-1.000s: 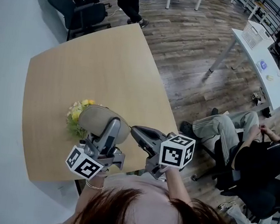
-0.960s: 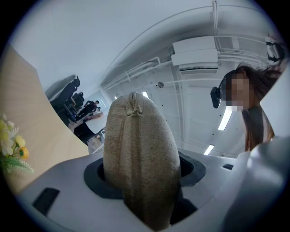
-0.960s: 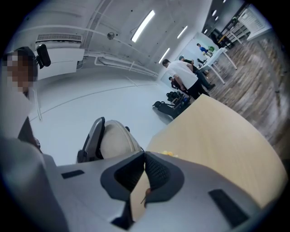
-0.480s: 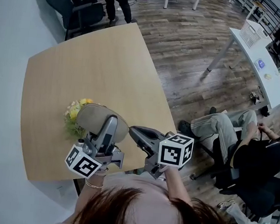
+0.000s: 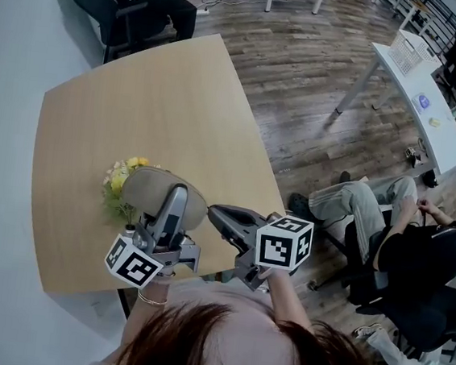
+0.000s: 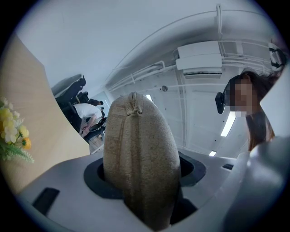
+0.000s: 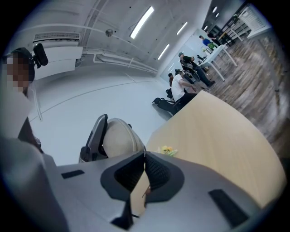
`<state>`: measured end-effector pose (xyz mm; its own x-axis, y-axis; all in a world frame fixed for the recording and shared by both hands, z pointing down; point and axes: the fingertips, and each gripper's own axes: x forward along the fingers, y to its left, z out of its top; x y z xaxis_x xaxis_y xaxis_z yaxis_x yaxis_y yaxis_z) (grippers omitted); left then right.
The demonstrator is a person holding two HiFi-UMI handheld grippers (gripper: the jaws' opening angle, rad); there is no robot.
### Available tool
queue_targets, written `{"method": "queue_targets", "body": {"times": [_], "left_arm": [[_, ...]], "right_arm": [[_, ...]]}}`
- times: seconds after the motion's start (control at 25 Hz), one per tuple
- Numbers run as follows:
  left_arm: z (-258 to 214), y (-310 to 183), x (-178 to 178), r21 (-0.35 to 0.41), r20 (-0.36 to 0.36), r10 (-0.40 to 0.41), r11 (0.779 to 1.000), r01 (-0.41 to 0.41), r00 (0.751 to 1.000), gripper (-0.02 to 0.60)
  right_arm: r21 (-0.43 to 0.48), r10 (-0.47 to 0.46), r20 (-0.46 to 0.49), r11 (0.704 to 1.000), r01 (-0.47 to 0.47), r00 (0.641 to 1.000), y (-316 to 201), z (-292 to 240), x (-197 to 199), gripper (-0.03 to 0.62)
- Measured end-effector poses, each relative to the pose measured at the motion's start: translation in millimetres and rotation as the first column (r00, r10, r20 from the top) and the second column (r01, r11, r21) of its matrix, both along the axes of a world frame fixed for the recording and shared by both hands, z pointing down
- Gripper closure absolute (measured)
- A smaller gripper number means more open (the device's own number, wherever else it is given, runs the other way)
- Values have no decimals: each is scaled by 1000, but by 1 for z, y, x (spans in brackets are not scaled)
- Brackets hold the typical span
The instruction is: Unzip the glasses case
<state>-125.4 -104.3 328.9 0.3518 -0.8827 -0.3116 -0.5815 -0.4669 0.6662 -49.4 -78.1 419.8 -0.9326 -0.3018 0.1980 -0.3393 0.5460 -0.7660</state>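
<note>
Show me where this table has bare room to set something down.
Bare: the far half of the light wooden table, beyond the yellow flower bunch, and its right side. Crowded: the near edge, with the flowers, the beige fabric glasses case clamped in the left gripper, and the right gripper beside it.

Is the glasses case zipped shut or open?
Shut, it seems. In the left gripper view the glasses case, clamped in the left claw, shows its seam closed, with no gap.

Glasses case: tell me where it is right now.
In the head view, lower left, the glasses case is clamped in the left gripper over the near end of the table, right beside the yellow flowers.
</note>
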Motion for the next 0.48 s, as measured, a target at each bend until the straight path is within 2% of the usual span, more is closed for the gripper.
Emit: {"method": "queue_targets", "body": {"times": [0.48], "left_arm": [[2,-6,8,-3,-43,-14,1000,14,999,282]], "right_arm": [[7,-36,-34,999,36,999,4,2,9,576]]}}
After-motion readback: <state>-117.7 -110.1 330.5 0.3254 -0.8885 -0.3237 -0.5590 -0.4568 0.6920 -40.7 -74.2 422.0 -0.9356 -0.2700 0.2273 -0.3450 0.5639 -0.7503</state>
